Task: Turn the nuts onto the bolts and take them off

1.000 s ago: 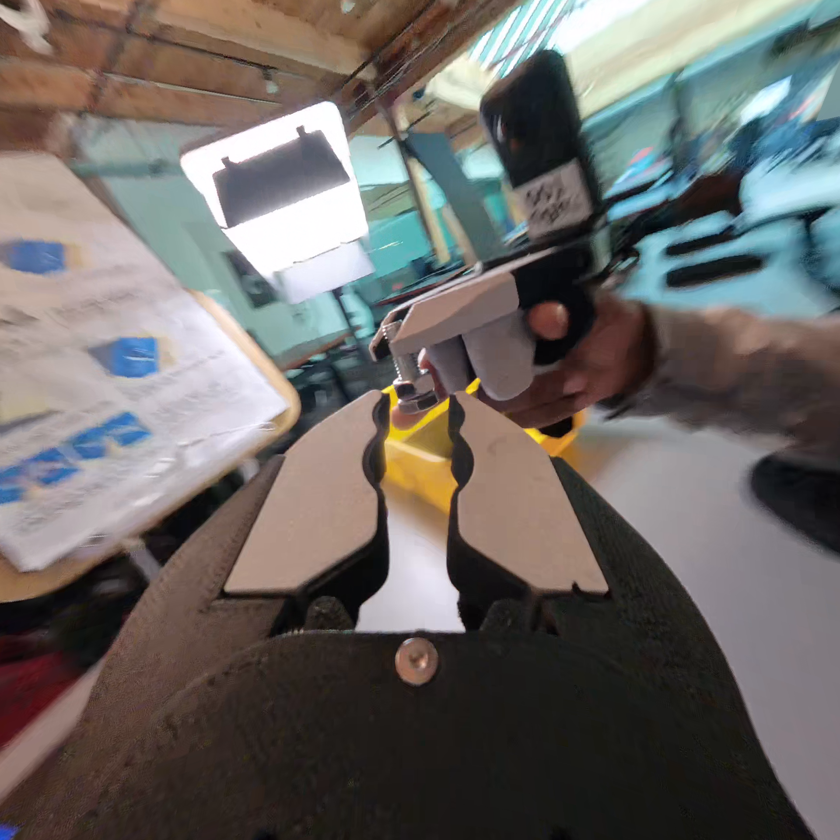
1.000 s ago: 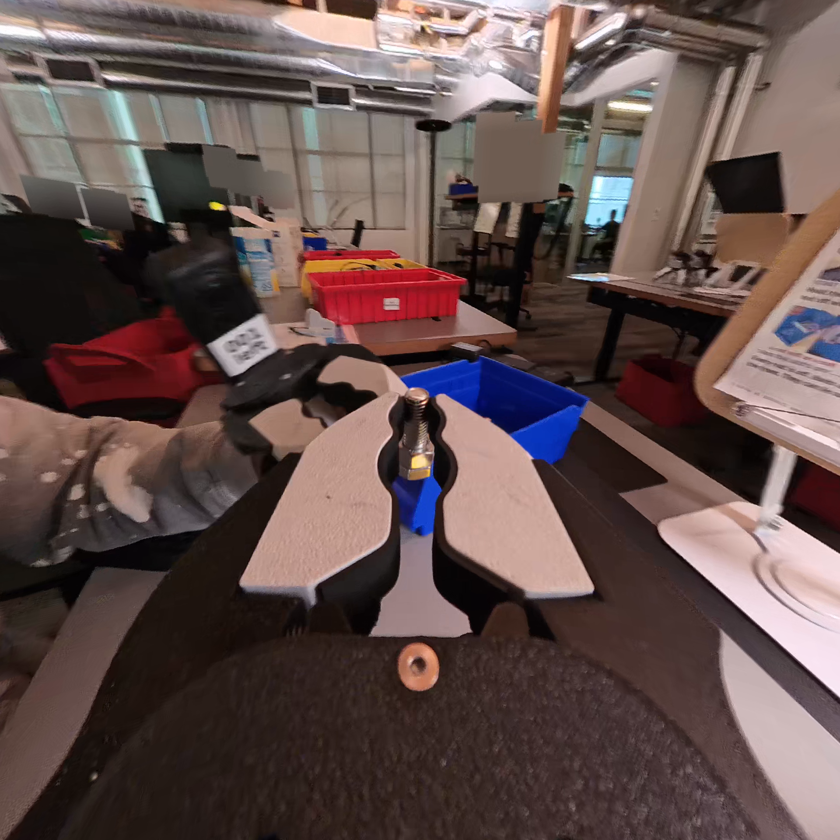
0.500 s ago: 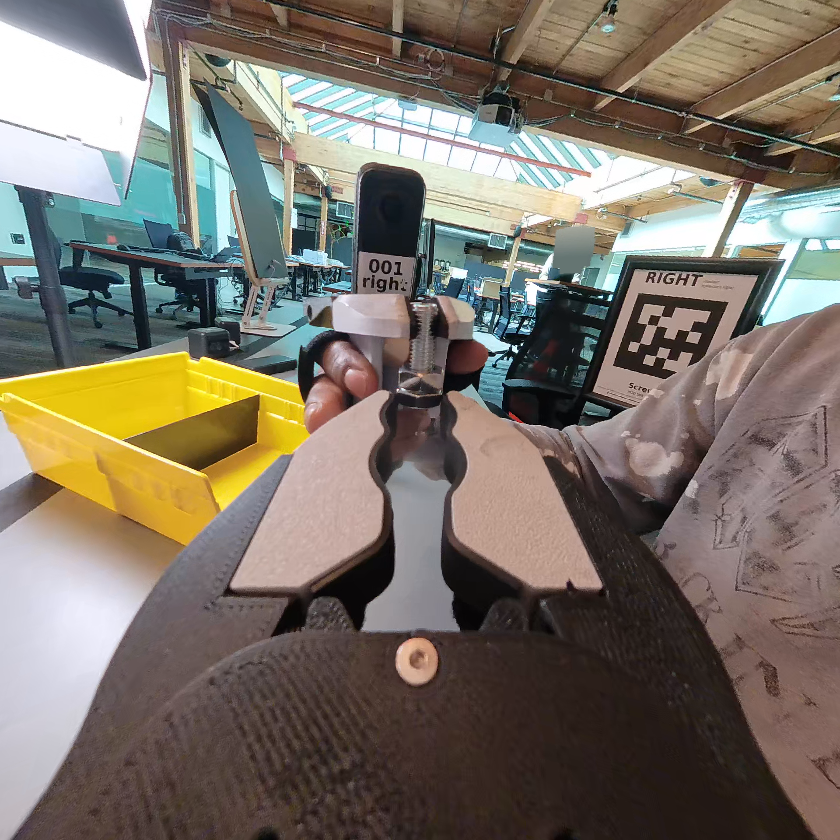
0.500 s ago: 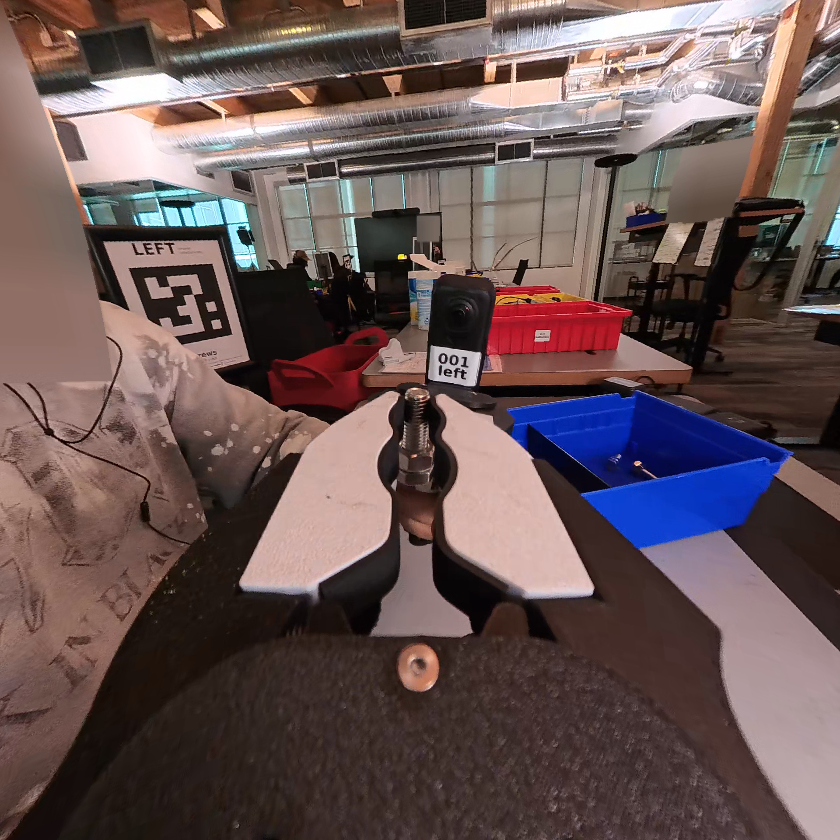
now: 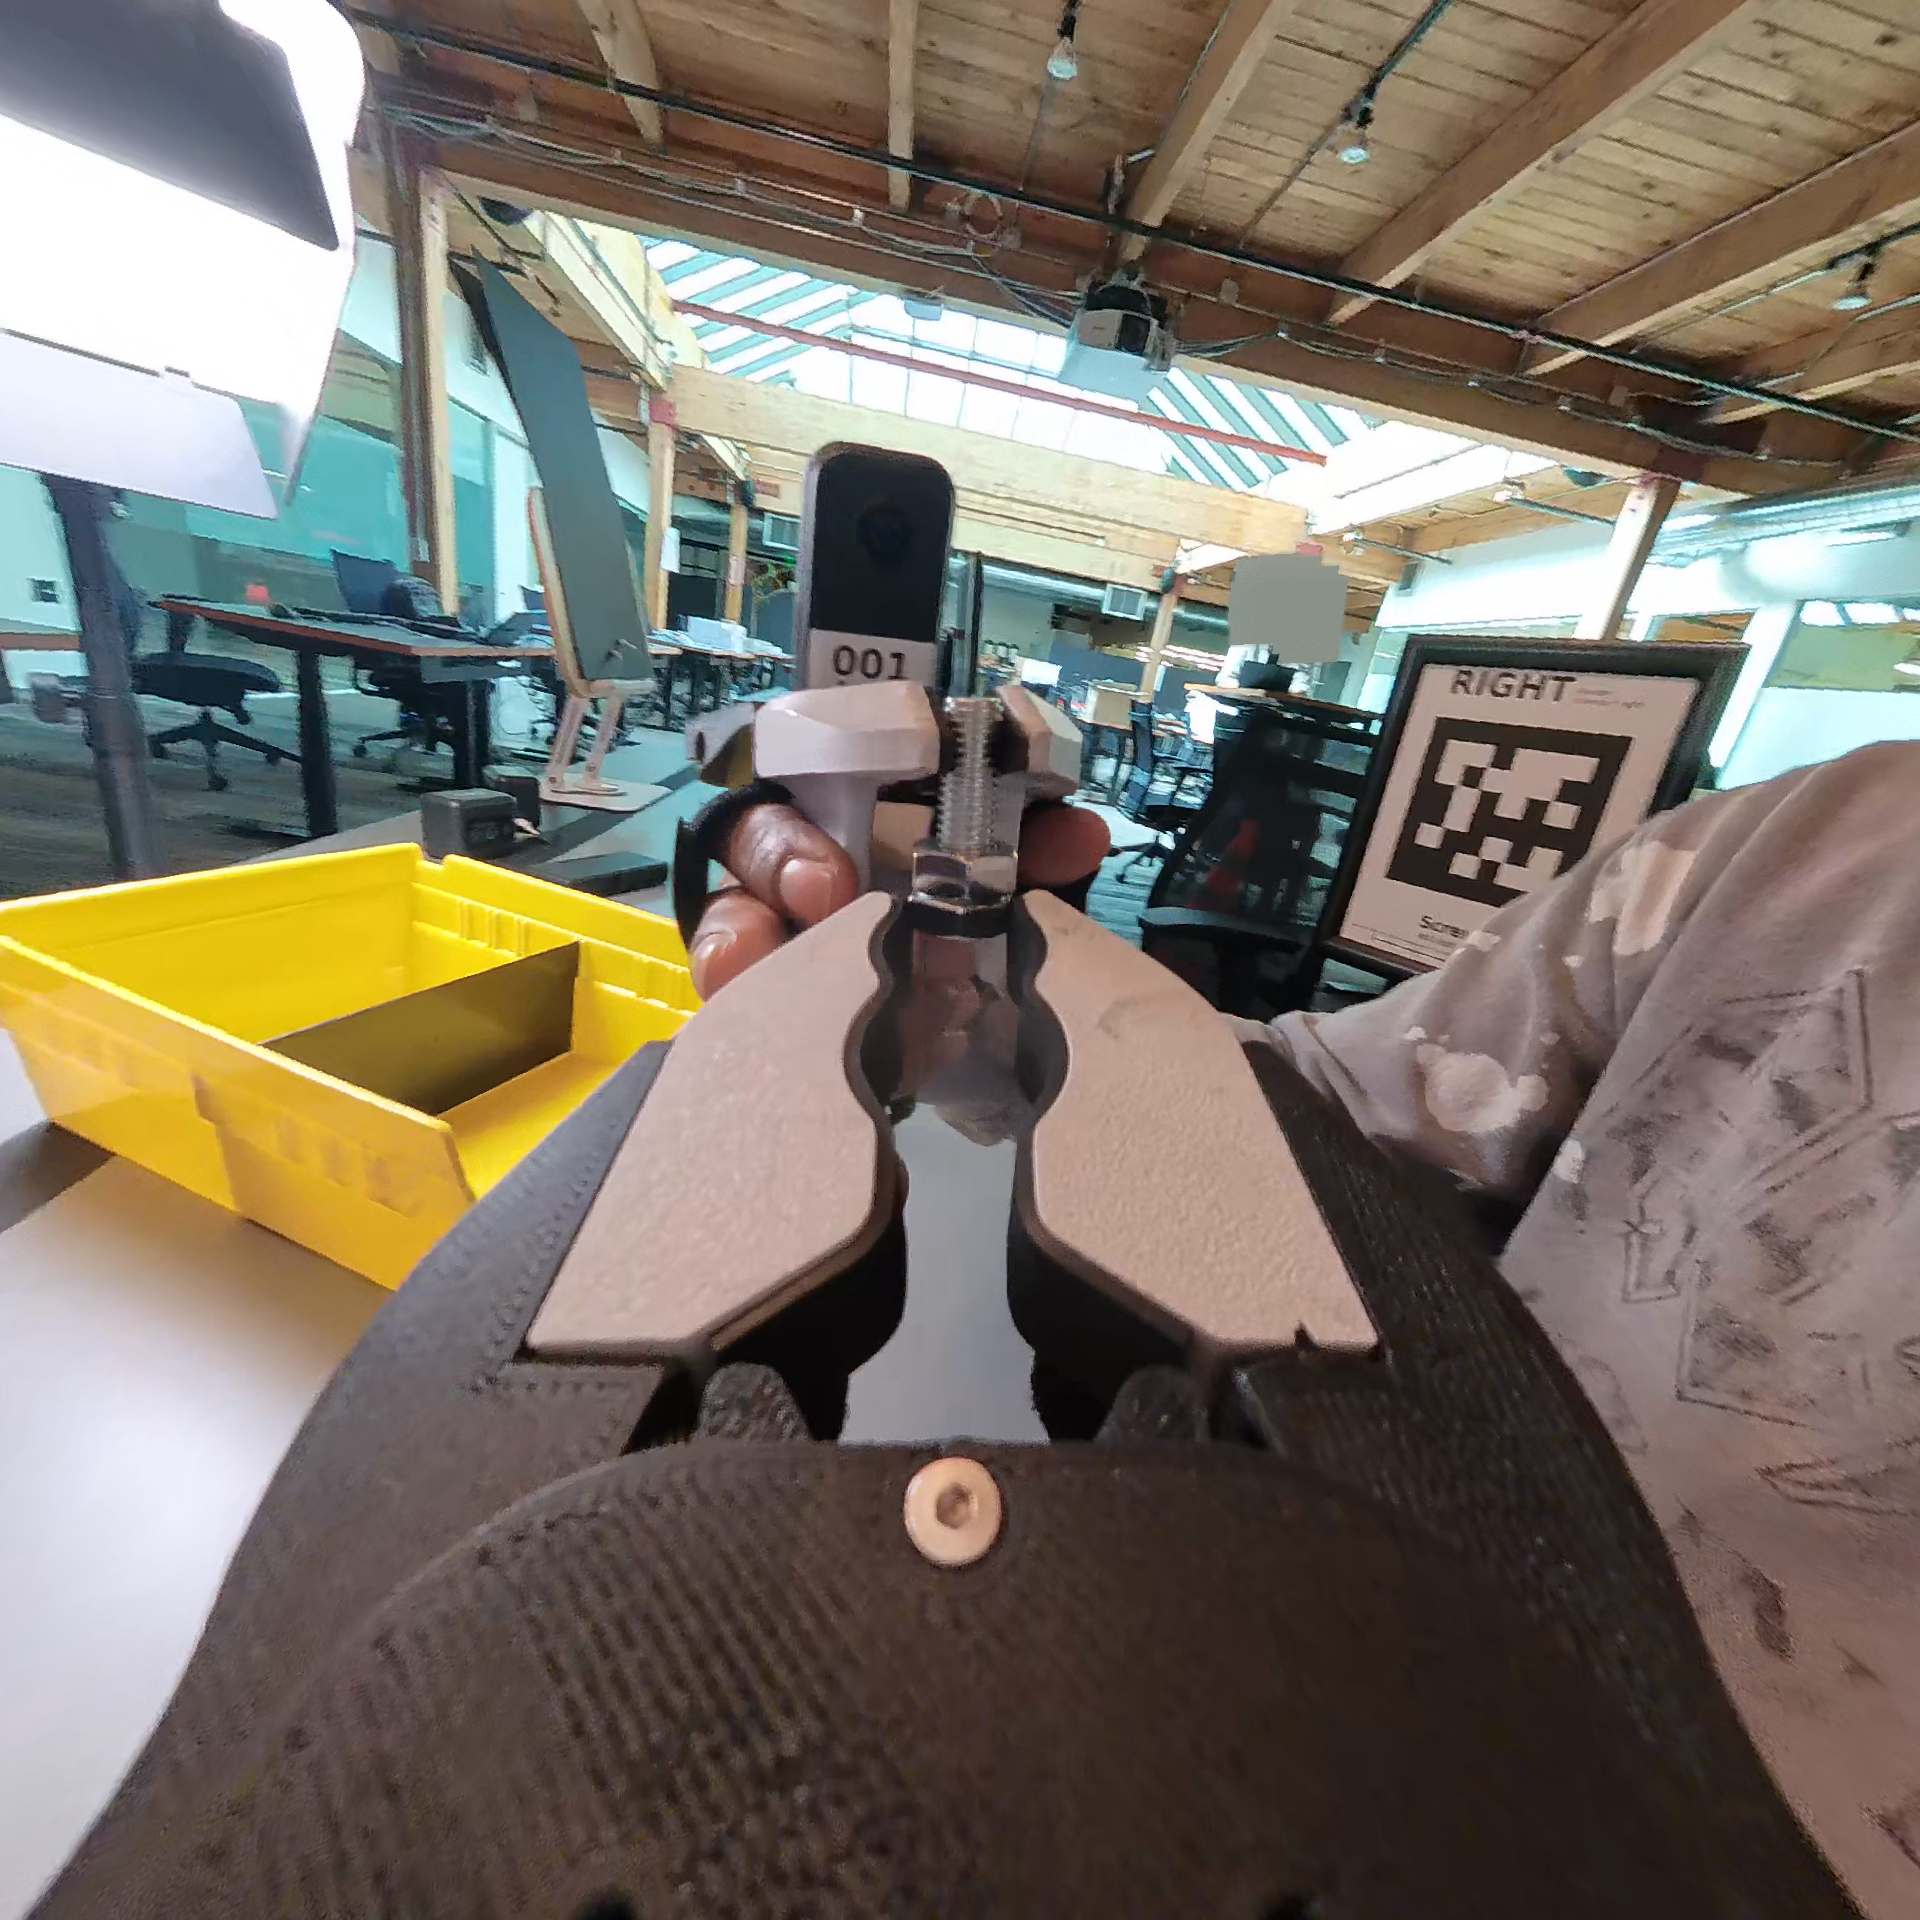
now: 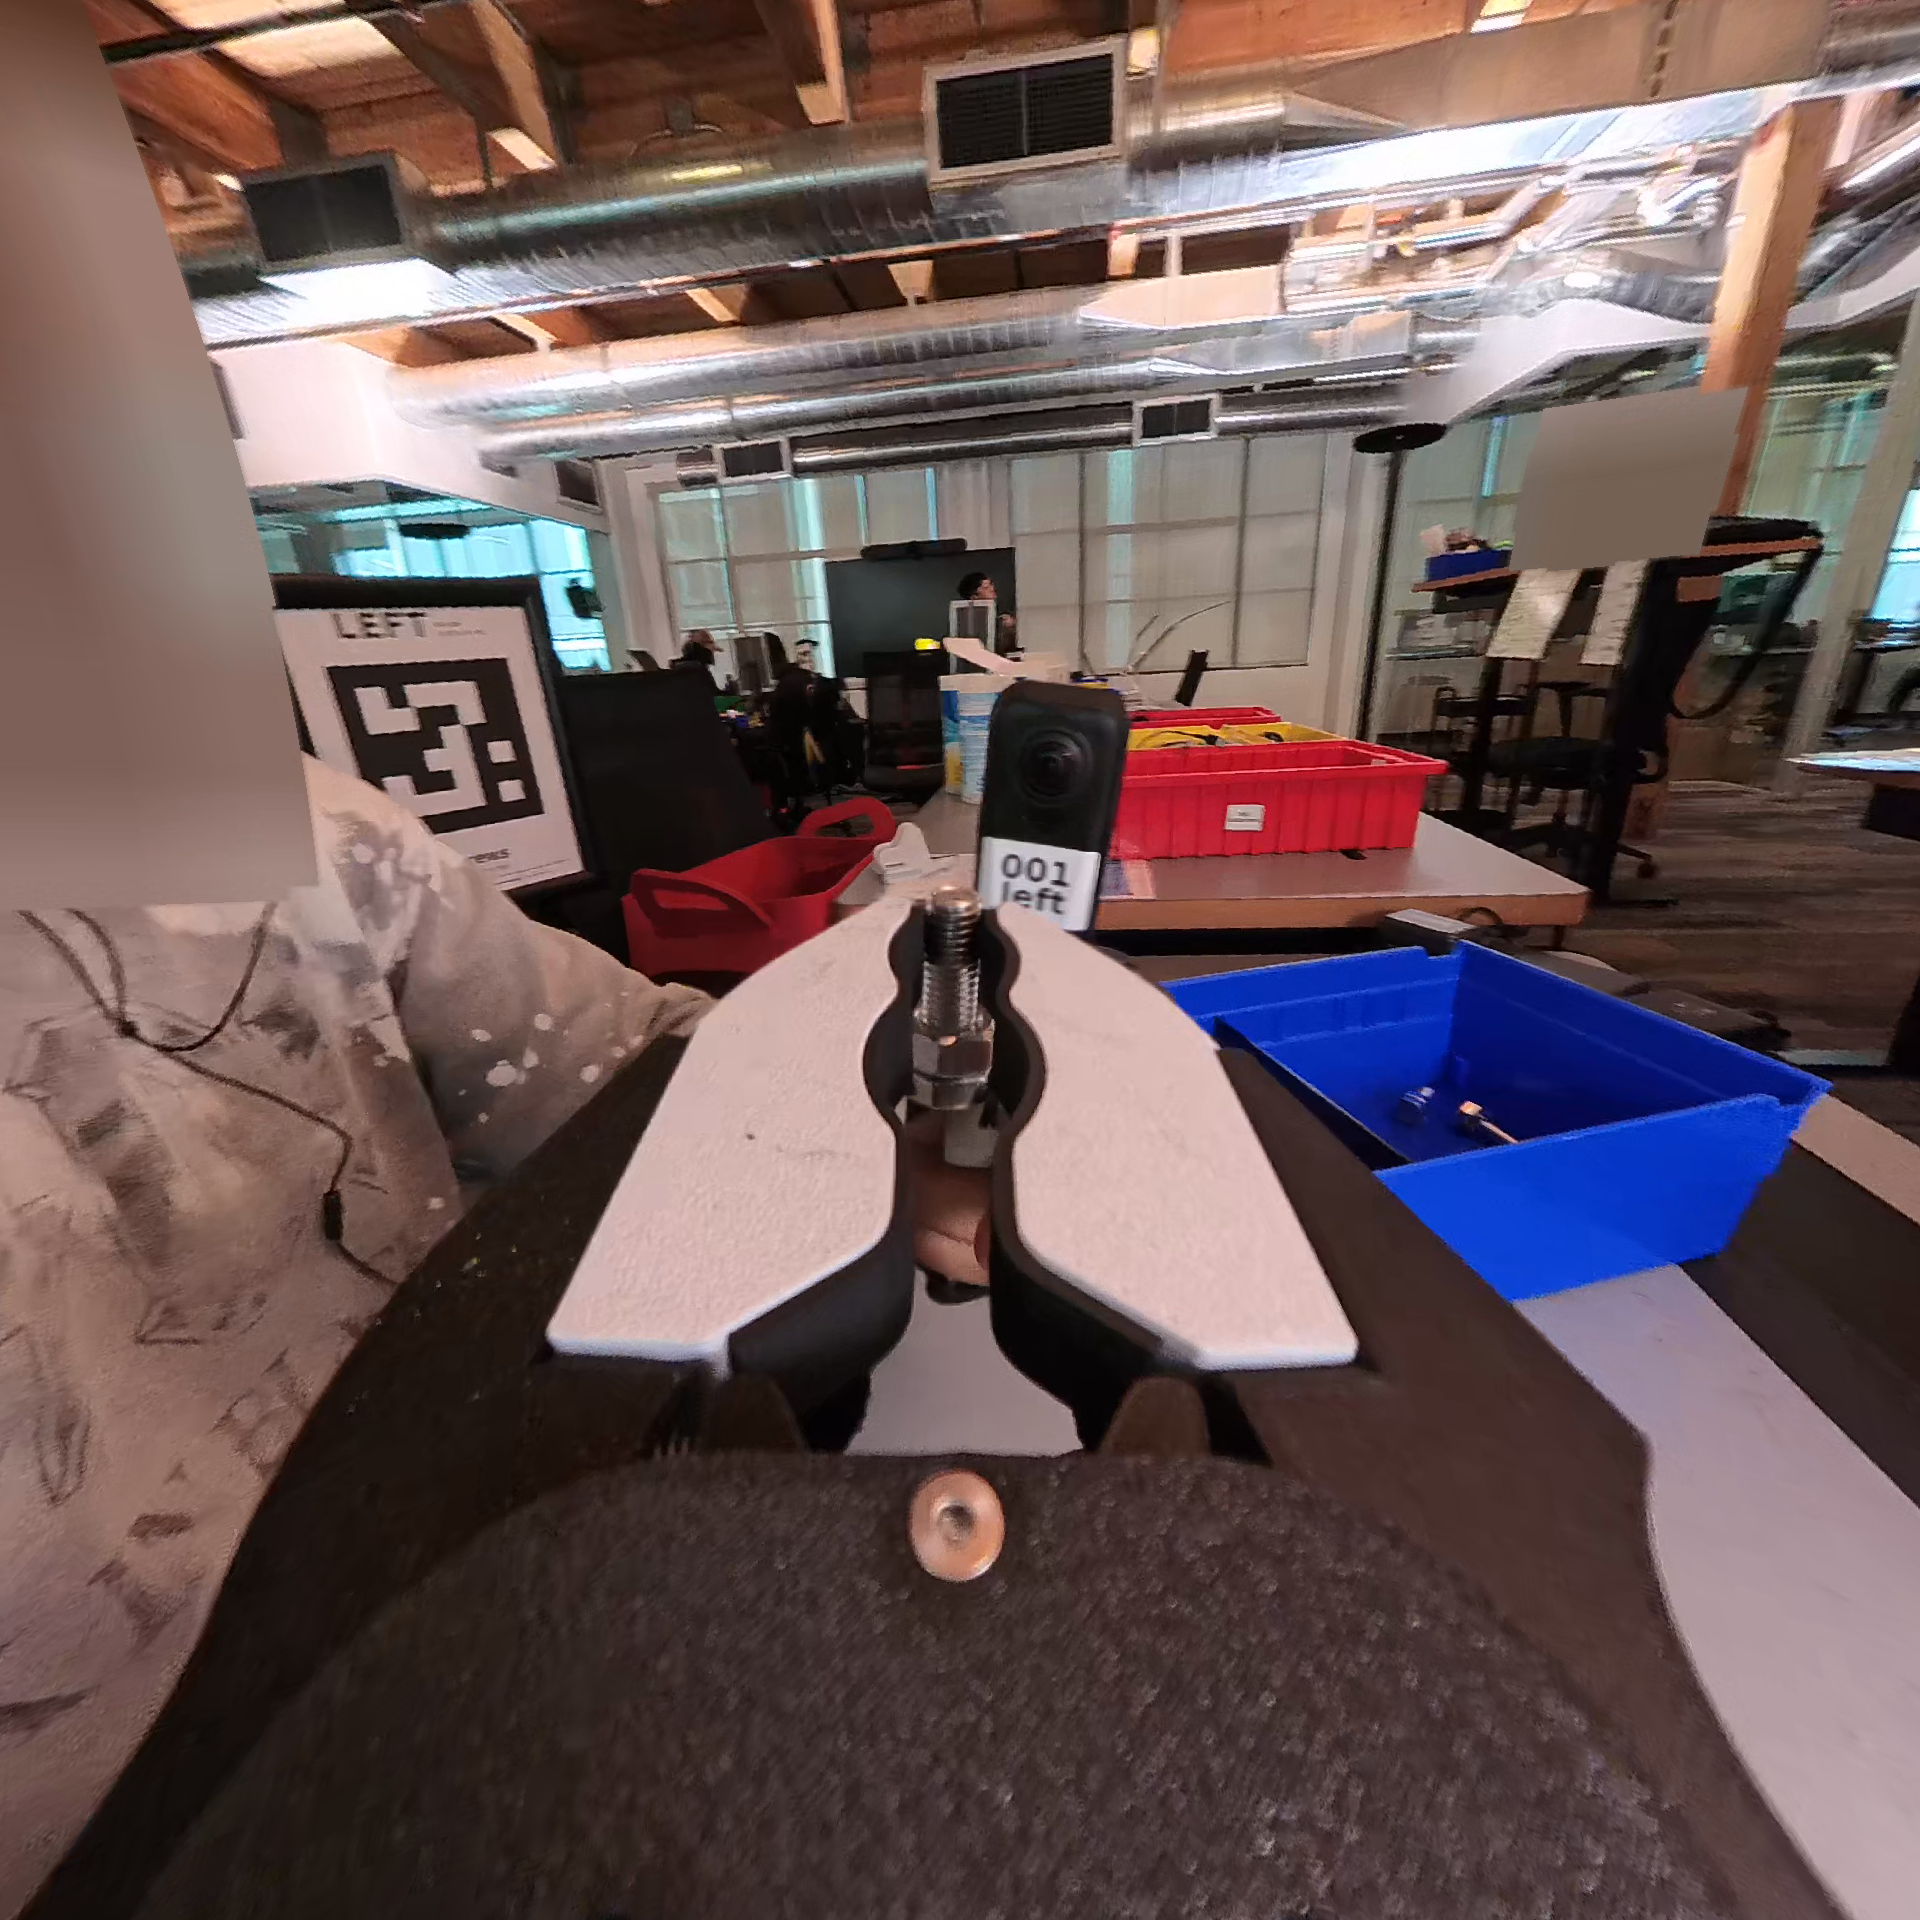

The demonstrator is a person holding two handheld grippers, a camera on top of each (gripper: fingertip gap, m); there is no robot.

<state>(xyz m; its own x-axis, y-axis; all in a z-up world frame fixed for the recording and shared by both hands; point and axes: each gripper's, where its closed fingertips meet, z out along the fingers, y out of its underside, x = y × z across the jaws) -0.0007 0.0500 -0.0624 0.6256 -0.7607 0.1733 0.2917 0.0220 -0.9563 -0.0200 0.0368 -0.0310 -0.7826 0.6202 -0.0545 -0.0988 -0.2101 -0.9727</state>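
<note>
Grey table (image 5: 156, 1351); timber-ceilinged office. Right fingers (image 6: 790, 1132) clamp bolt (image 6: 951, 997); left fingers (image 5: 769, 1122) pinch nut (image 5: 961, 878).

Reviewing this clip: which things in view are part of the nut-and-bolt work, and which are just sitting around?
In the job:
- bolt, clamped in the right tongs
- nut on that bolt, at the tips of the left tongs
- blue bin holding loose hardware

Lying about:
- yellow bin with a black divider
- red bin on the far table
- red basket
- framed marker boards

Open-plan office-workshop: desks (image 5: 343, 644), office chairs (image 5: 192, 686), exposed ducts (image 6: 727, 218), parts bins (image 6: 1278, 795).
</note>
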